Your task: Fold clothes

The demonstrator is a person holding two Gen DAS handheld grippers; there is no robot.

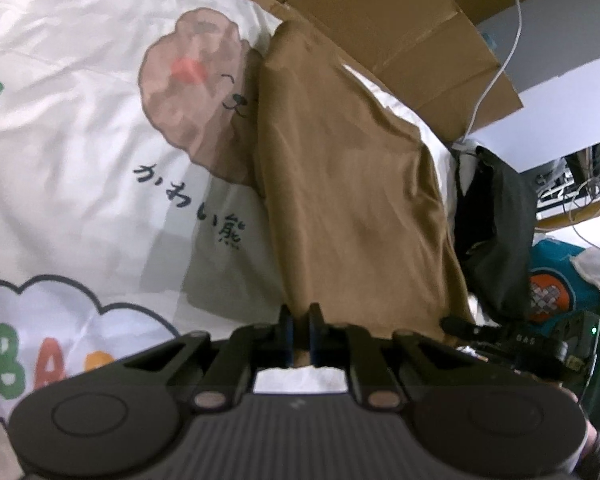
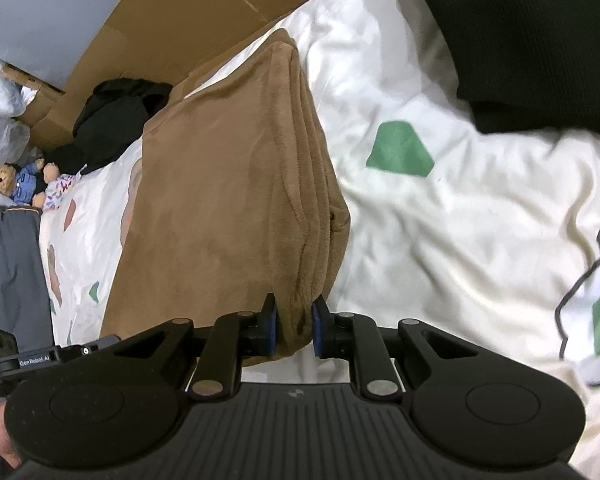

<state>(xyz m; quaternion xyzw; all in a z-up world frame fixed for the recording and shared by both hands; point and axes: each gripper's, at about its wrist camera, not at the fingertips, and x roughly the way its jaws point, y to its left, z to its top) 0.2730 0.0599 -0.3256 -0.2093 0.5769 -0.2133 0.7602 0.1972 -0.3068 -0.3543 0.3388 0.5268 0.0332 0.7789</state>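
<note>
Left gripper (image 1: 299,334) pinches brown garment (image 1: 352,184) edge, bottom centre; right gripper (image 2: 294,330) clamps thick folded corner. Garment spans frame centre over white printed sheet (image 2: 440,220); cardboard (image 1: 400,28) top.

It was a bedroom in a home. A white bed sheet (image 2: 440,220) with a cartoon bear (image 1: 196,92) lay under both tools. Teddy bears (image 2: 20,184) sat far off to the left, near cardboard boxes (image 2: 172,20).
</note>
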